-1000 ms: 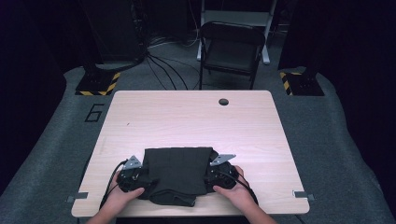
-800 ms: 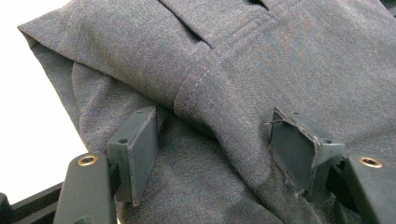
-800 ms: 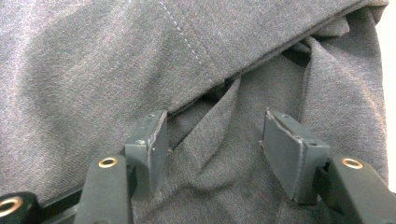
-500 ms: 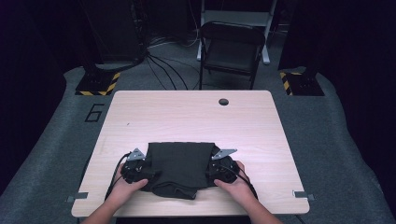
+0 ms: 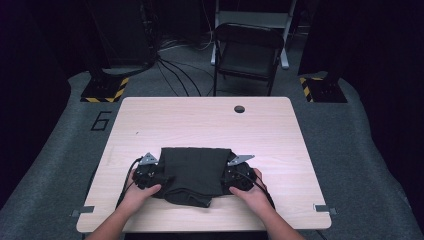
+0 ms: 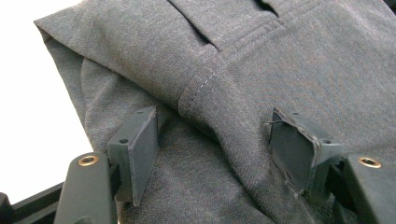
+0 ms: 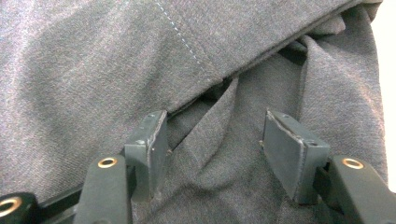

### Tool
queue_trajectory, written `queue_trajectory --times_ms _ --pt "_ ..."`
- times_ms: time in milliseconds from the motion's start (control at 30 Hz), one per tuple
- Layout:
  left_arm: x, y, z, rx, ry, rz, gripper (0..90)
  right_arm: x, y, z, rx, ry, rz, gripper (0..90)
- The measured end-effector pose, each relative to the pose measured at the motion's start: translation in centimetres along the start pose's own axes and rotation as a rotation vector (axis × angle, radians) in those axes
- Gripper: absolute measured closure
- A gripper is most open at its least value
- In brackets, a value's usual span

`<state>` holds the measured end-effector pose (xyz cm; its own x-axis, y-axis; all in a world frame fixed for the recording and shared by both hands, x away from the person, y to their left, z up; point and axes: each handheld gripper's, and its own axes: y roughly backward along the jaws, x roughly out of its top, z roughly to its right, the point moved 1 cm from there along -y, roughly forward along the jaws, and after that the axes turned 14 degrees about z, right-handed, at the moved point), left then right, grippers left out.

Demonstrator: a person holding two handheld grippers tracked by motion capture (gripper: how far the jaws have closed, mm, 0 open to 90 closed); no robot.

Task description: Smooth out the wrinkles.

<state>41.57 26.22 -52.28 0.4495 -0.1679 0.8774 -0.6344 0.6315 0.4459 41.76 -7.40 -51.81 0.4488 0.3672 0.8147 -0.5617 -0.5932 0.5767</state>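
2 grippers flank 1 folded dark garment [image 5: 192,172] lying on the near half of the wooden table [image 5: 210,120], close to its front edge, with the far half bare apart from a small round hole [image 5: 239,108]. The garment is folded into a rough square, and a loose lobe of it sags toward the person at the front. The left gripper [image 5: 150,176] sits at the cloth's left side and the right gripper [image 5: 236,176] at its right side, each held low over the fabric. In the left gripper view the pads [image 6: 140,149] stand apart with a stitched seam [image 6: 201,88] and a ridge of cloth between them, nothing pinched; in the right gripper view the pads [image 7: 292,154] are likewise apart over a wrinkled fold [image 7: 219,121] below a hemmed edge. The work in hand looks like tidying or gripping the folded sides. To do it well, each gripper should probably close on all layers at the fold, not on the top sheet alone, and both should move together so the square stays true. There is plenty of open room ahead and to either side, but little behind: the near edge is close, so any drag should go forward, away from the person.
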Motion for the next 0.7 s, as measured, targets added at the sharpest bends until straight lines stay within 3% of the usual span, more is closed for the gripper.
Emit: queue_trajectory --times_ms 267,333,600,700 --pt "0.10 -0.33 -0.26 0.004 0.012 0.013 32.9 0.04 -0.28 0.27 -0.022 -0.021 0.029 40.4" --pt "0.13 -0.32 -0.30 0.006 0.016 0.013 32.9 0.06 -0.13 0.32 -0.013 -0.026 0.005 40.4" --pt "-0.30 -0.04 0.01 0.031 0.030 0.057 32.8 0.04 -0.21 0.40 -0.022 -0.014 0.022 40.2" --pt "-0.23 0.10 -0.03 0.024 0.044 0.050 32.7 0.08 -0.19 0.27 -0.025 -0.039 0.018 40.2"
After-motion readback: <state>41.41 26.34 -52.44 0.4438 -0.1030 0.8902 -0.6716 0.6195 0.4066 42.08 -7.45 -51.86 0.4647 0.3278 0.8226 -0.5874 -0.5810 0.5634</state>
